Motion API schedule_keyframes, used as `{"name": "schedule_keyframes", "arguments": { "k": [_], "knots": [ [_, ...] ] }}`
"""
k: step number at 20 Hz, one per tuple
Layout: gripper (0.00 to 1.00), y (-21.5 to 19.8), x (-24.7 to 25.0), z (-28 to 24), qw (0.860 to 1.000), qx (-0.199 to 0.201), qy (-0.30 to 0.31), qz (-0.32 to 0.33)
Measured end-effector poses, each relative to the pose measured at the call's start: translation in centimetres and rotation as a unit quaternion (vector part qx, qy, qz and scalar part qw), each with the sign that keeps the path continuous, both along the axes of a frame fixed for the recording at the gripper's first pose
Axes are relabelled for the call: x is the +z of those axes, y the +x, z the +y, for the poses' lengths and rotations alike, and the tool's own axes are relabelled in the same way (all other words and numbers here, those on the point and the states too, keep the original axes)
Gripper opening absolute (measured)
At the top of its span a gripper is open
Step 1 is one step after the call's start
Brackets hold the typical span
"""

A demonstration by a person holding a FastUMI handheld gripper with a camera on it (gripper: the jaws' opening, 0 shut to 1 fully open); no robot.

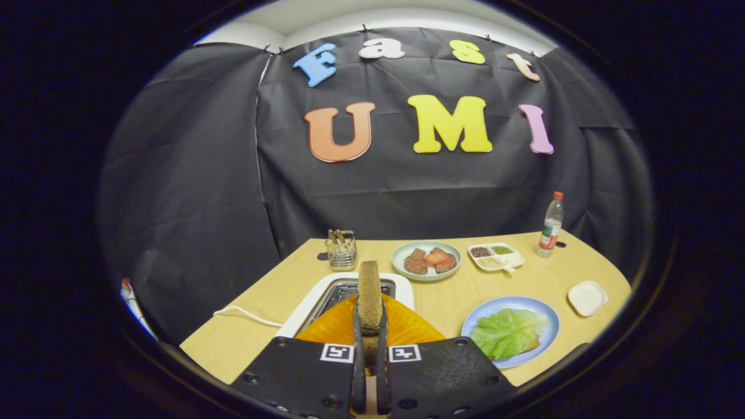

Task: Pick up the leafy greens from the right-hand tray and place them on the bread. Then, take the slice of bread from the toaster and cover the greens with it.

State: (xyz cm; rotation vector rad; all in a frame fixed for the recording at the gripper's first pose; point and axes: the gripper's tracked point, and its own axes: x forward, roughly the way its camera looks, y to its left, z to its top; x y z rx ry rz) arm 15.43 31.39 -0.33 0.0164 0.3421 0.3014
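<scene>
Claw: the claw (370, 343) is closed down to a narrow gap, both fingers (357, 349) pressing on the flat faces of a slice of bread (369, 294) at its lower part.
Slice of bread: brown and toasted, seen edge-on, standing upright with its long axis vertical; its top end rises beyond the fingertips and points up, its thin edge faces the camera.
Toaster: the white toaster (317, 299) sits at the near left part of the bench (547, 279), its open slot directly behind and below the held slice; a white cord (244, 314) runs from it toward the bench's left edge.
Orange thing: an orange ribbed surface (407, 326) lies just ahead of the claw, either side of the slice; I cannot tell what it is.
Leafy greens: the leafy greens (507, 330) lie flat on a piece of bread (527, 348), of which just an edge peeks out, on a blue plate (547, 314) at the near right of the bench, well apart from the claw.
Far edge of bench: a wire holder with utensils (341, 250) to the left, a pale green plate (401, 262) of meat pieces with a tomato slice (436, 257) in the middle, a white divided tray (515, 259) with grains and seasonings beside it, and a plastic bottle (550, 224) with a red cap toward the far right corner.
Right edge of bench: a small white dish (586, 297).
</scene>
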Motion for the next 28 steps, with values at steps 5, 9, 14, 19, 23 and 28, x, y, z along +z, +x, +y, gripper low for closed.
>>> {"name": "schedule_keyframes", "arguments": {
  "k": [5,9,14,19,23,28],
  "knots": [
    [0.07,-0.2,4.8,-1.1,0.999,0.007,0.044,-0.016],
    [0.07,0.0,8.6,-3.2,0.997,-0.002,0.054,-0.051],
    [0.07,0.6,9.9,-7.0,0.996,-0.023,0.054,-0.070],
    [0.07,1.8,6.3,-12.4,0.995,-0.065,0.049,-0.051],
    [0.07,3.2,2.0,-15.6,0.995,-0.092,0.034,-0.028],
    [0.07,4.7,-2.6,-17.0,0.994,-0.104,0.041,0.004]
  ]
}}
